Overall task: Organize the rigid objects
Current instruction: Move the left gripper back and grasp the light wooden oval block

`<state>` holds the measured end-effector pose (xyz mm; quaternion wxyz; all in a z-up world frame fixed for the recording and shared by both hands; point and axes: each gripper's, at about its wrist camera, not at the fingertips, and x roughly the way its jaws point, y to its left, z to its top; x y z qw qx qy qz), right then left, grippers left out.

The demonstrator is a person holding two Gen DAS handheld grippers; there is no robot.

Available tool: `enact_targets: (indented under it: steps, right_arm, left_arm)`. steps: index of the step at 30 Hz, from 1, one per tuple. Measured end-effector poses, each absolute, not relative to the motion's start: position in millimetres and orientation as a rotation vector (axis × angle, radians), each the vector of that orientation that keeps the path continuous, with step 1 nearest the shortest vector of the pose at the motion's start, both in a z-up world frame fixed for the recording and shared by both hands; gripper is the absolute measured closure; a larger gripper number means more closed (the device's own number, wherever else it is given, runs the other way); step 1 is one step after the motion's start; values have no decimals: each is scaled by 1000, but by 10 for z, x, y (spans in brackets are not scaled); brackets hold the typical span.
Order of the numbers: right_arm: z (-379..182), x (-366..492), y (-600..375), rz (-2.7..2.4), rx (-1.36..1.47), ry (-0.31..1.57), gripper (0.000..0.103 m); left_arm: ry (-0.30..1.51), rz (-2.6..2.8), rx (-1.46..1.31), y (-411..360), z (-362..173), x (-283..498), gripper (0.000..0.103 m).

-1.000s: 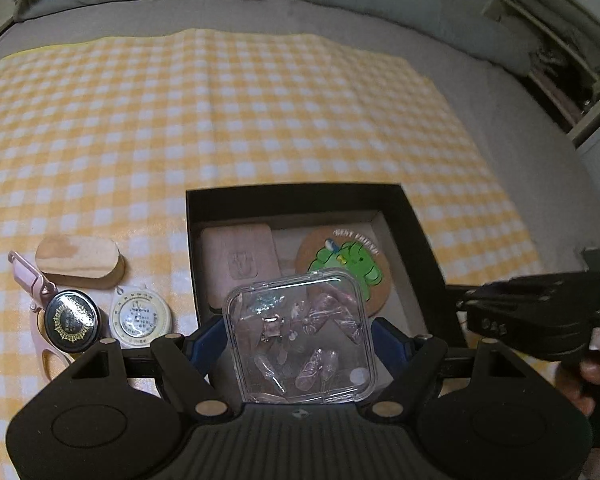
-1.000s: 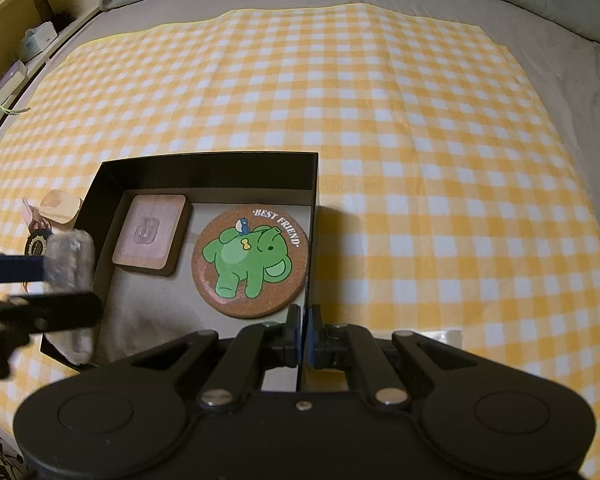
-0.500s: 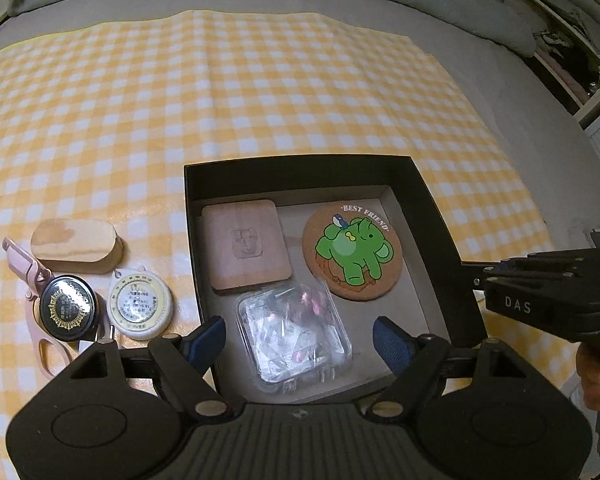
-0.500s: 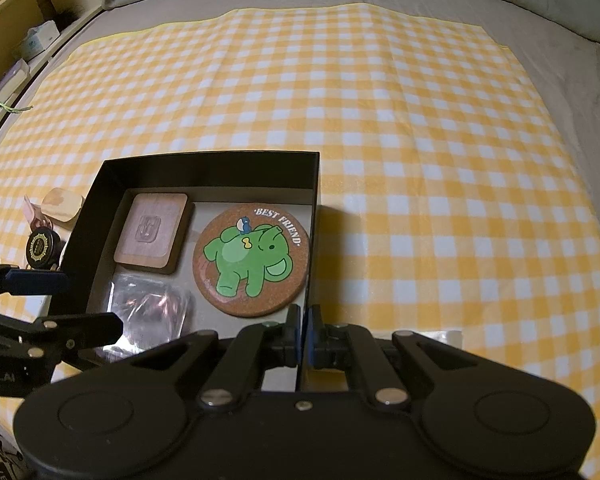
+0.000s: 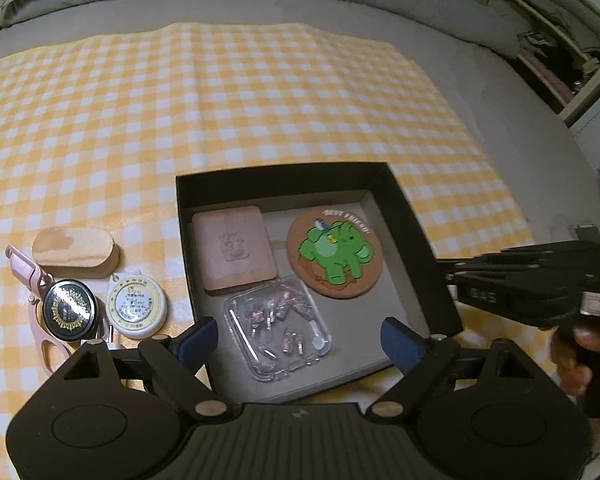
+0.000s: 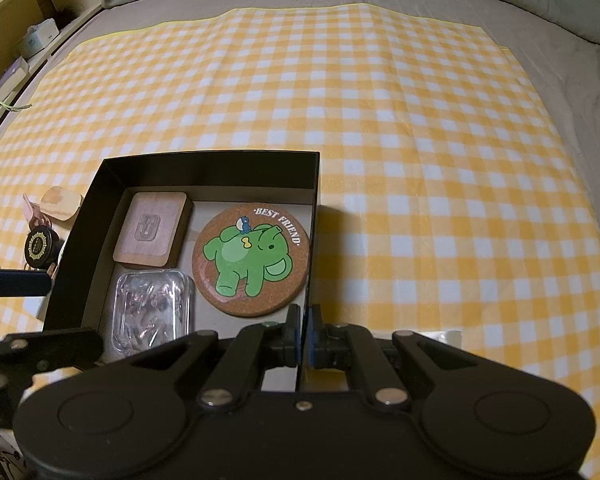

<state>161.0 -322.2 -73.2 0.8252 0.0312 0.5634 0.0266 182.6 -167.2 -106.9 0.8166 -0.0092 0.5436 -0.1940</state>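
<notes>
**Clear case down in the box, left tongs spreading, right tongs pinching the box wall**

Clear plastic case [image 5: 278, 336] of small pink and silver bits lies flat on the floor of the black box [image 5: 276, 184], lower centre of the left wrist view. It sits just below the wooden rectangular coaster [image 5: 234, 249] and lower left of the round cork coaster [image 5: 334, 256] with the green elephant. Left tongs [image 5: 300, 338] are opening: blue pads stand wide to either side of the case, neither touching it. The left pad hangs over the box's left wall, the right pad over bare box floor.

Right tongs [image 6: 303, 334] are clenched on the box's right wall [image 6: 314, 216], the thin black edge caught between the pads at lower centre of the right wrist view. A hand [image 5: 580, 356] shows at the right edge of the left view.

Open room: bare floor at the box's lower right corner; narrow gaps between the three items. Outside the left wall, in the lower left, crowd an oval wooden block [image 5: 76, 250], a black round tin [image 5: 69, 310], a white round tape measure [image 5: 137, 306] and a pink tool [image 5: 30, 276]. Yellow checked cloth [image 6: 420, 140] on the bed lies wide and bare above and right of the box.
</notes>
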Motion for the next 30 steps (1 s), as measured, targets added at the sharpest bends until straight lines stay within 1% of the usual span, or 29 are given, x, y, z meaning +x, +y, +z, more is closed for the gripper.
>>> enact_targets:
  steps: [5,10,17,24,30]
  right_arm:
    - [-735,1613,-3221,57,65,1198,99]
    - [-734,1613,-3222,57,65,1198,99]
    - [-732,1613,-3219,56,64,1198,99]
    - [-735,1617,-3219,56,54,1198,99]
    - [-733,1617,-3219,57,54,1199,99]
  left_arm:
    - [1090,-448,-22,-1627,-856,1722,6]
    - [965,-448,-6,-1511,-582,1642,1]
    - [843,-390,-29,-1173,-358,1678,0]
    - [792,-264,-20,-758,-378,1886,0]
    - [830,-211,1,-484,-569,2116,0]
